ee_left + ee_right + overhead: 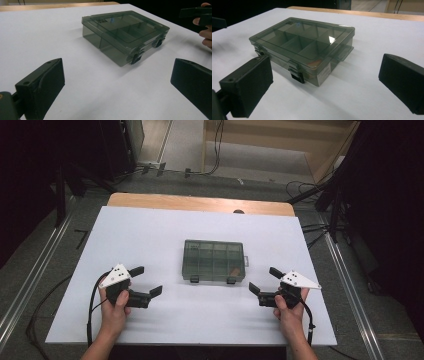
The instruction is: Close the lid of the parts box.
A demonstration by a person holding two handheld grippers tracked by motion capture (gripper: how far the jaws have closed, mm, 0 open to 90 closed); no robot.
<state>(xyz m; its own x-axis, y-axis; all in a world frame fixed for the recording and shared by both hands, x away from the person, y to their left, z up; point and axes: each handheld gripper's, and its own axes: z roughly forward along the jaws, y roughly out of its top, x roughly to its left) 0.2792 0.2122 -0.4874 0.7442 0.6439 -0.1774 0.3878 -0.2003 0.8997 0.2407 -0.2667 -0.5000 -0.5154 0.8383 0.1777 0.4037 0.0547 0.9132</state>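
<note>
A white board (150, 235) is lying on a wooden table (200, 202), covering most of it and leaving a strip of wood showing along the far edge. Grey carpet (50, 265) is spreading around the table. Black cables (217, 145) are trailing over the floor beyond it, and metal rails (30, 280) are running along both sides. Pale wooden panels (280, 140) are standing at the back.
</note>
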